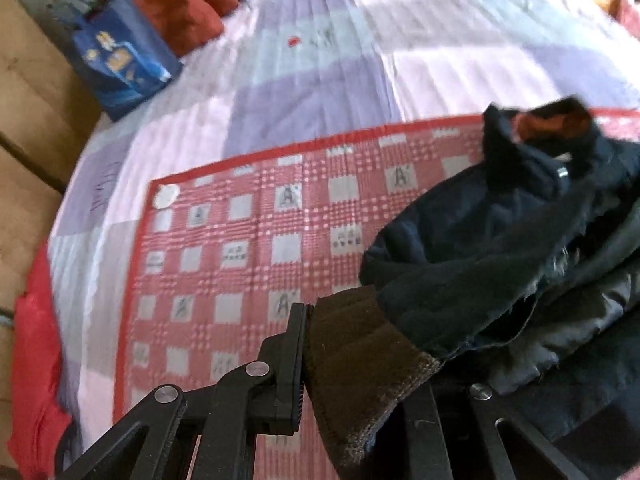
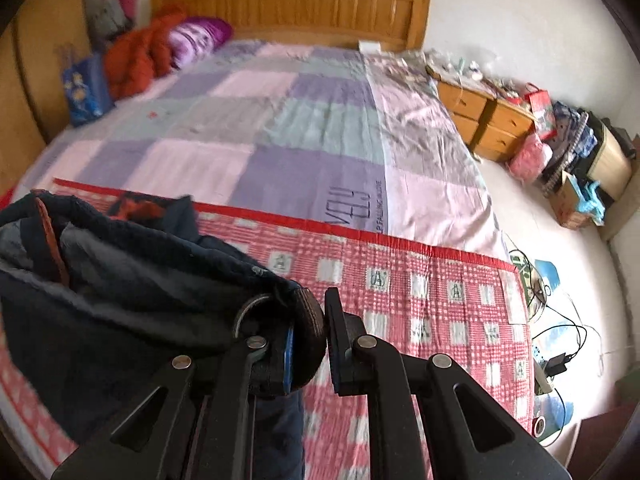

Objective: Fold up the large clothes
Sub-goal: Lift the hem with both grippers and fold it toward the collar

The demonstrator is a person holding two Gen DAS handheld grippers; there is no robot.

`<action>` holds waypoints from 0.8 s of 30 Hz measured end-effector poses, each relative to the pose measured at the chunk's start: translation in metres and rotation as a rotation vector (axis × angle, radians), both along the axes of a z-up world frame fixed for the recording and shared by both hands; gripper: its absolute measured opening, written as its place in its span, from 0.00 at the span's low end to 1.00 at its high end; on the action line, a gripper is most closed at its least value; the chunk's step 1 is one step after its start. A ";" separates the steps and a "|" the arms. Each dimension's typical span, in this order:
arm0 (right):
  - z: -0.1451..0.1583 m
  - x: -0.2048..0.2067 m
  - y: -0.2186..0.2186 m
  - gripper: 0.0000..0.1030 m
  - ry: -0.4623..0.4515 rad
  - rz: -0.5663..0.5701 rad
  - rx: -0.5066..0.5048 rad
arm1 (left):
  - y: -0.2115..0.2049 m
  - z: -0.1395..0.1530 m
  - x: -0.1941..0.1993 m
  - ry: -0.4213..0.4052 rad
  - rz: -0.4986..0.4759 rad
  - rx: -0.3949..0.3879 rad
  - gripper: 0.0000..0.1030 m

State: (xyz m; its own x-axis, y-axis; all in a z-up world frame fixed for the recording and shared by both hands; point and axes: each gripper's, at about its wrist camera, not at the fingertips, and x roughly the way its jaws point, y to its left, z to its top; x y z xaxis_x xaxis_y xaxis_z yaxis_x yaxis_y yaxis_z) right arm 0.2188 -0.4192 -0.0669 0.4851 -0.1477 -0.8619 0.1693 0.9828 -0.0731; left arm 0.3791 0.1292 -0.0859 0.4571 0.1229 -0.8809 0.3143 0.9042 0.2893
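Both black two-finger grippers are clamped on the same dark navy jacket with a brown ribbed cuff band, which hangs bunched over the red-and-white checked cotton blanket (image 1: 248, 248) spread across the near end of the bed. From the left wrist view, the left gripper (image 1: 344, 376) pinches the jacket's brown ribbed band (image 1: 360, 360); only its left finger (image 1: 290, 364) shows clearly, the other being hidden under the cloth. The navy jacket (image 1: 500, 248) bulges up and to the right of that band, its collar with a rust-red lining standing up above the checked blanket's far red border.

From the right wrist view, the right gripper (image 2: 308, 344) has its fingers narrowed onto a brown ribbed edge of the same garment, with the bulk of the jacket (image 2: 120, 288) slumped to the left of the fingers (image 2: 340, 340) and lying over the checked blanket (image 2: 420, 300).

Beyond the checked blanket's far border lies a pastel purple, pink and grey patchwork sheet (image 2: 240, 128) reaching to the wooden headboard (image 2: 304, 4). At the far left corner beyond the blanket sit a rumpled orange-red quilt (image 2: 136, 56), a purple striped pillow (image 2: 196, 40) and a blue printed bag (image 2: 86, 88). To the right of the blanket, off the bed, stand wooden bedside drawers (image 2: 484, 120) among floor clutter and cables.
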 end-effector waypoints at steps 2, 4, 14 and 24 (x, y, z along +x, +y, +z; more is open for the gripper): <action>-0.019 0.015 -0.002 0.14 0.024 -0.021 -0.010 | -0.002 -0.023 0.022 0.038 0.007 0.001 0.14; -0.040 0.036 -0.002 0.14 0.050 -0.048 -0.024 | -0.006 -0.041 0.037 0.063 0.001 0.007 0.15; -0.116 0.075 -0.012 0.14 0.153 -0.090 -0.042 | -0.014 -0.111 0.077 0.163 0.007 -0.028 0.16; -0.170 0.093 -0.023 0.14 0.230 -0.092 -0.001 | -0.019 -0.155 0.101 0.215 0.032 -0.083 0.18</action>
State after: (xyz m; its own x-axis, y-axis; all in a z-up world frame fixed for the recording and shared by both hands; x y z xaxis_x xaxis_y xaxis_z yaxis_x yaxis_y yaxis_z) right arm 0.3123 -0.4424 -0.2369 0.2603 -0.1827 -0.9481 0.2367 0.9640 -0.1208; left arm 0.4802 0.1102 -0.2407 0.2550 0.0579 -0.9652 0.3315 0.9325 0.1435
